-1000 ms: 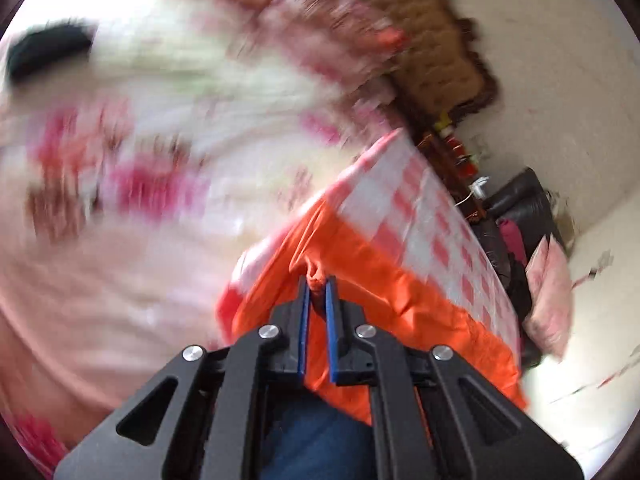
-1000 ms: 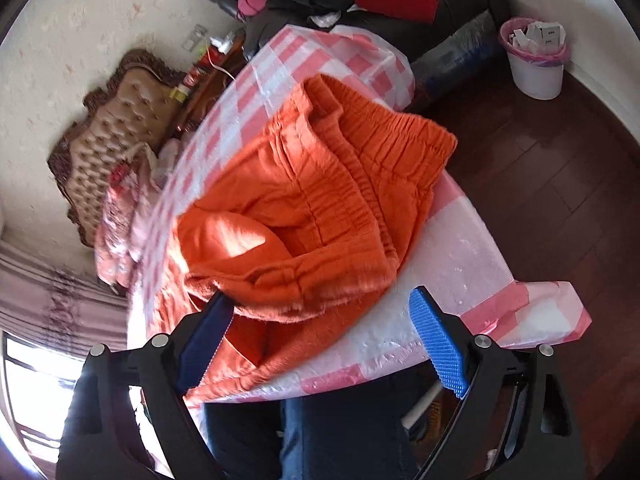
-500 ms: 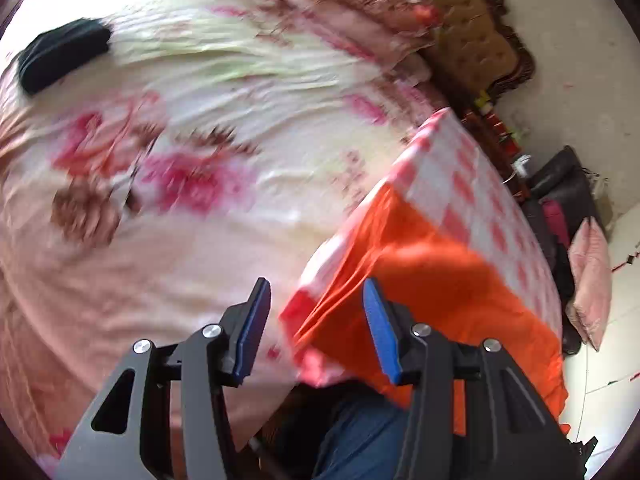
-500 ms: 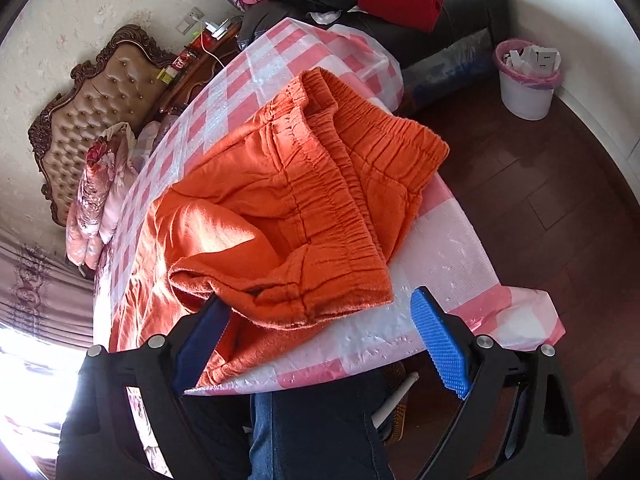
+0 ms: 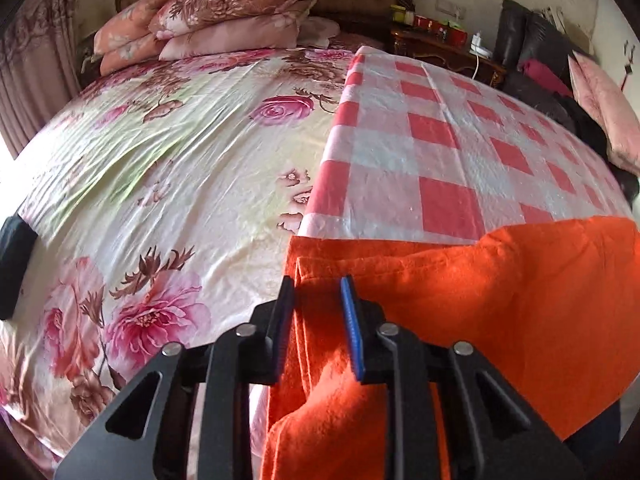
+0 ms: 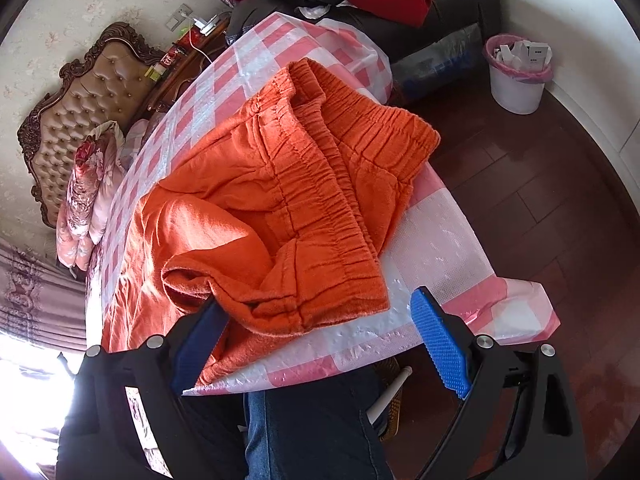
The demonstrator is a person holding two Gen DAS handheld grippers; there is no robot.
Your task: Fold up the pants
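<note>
Straddling the hem edge of the orange pants [image 5: 460,300] in the left wrist view, the left hand-held gripper [image 5: 318,312] is sitting with its jaws narrowly apart and has just been closing; a strip of orange cloth is lying between the blue pads, though a firm pinch cannot be told. The pants are lying on the checked pink-and-white tablecloth [image 5: 432,148], spilling over the table edge toward six o'clock. At nine o'clock the floral bed sheet [image 5: 160,168] is spreading out, with folded quilts [image 5: 232,16] stacked at eleven o'clock.

Showing in the right wrist view, the right hand-held gripper [image 6: 316,332] is hovering with jaws wide apart, clamping nothing; its left pad is sitting just beside the bunched lower fold of the pants [image 6: 280,200]. The elastic waistband is pointing toward one o'clock. A white waste bin [image 6: 518,76] is standing on the wooden floor at two o'clock, and a blue-trousered leg [image 6: 312,432] is showing at six o'clock.
</note>
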